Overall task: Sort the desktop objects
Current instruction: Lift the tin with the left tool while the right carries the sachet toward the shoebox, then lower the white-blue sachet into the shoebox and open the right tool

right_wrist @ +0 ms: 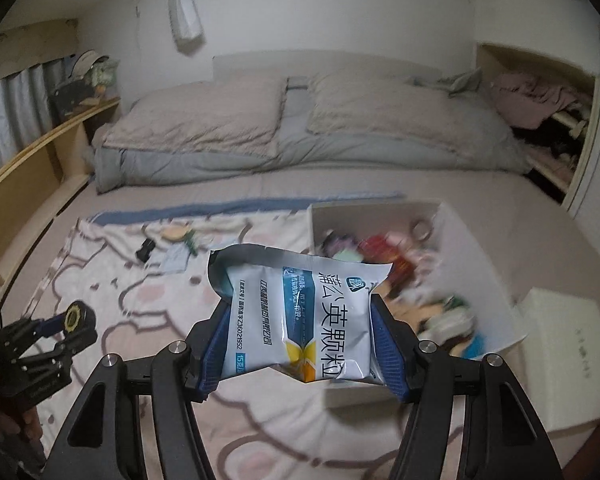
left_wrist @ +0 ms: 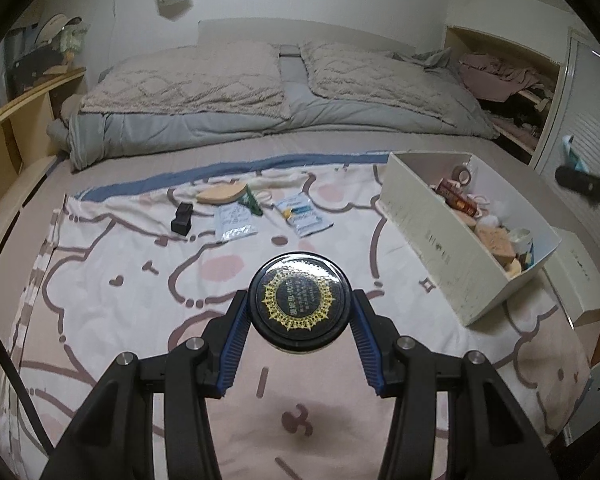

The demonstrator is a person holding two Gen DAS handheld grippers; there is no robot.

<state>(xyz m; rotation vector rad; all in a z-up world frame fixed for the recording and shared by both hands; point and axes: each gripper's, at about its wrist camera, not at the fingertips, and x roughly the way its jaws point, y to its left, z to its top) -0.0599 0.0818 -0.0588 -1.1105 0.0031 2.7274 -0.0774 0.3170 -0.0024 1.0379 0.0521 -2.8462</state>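
Right claw closed on white medicine sachet, held upright just before white storage box, box ahead and slightly right. Left claw closed around black round tin, above the bed, box well to its right.

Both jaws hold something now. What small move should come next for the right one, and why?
Probably carry the right gripper a little forward over the white box, then release. It is shut on the sachet, the box lies just ahead and already holds sorted items. The left gripper can wait with its round tin.
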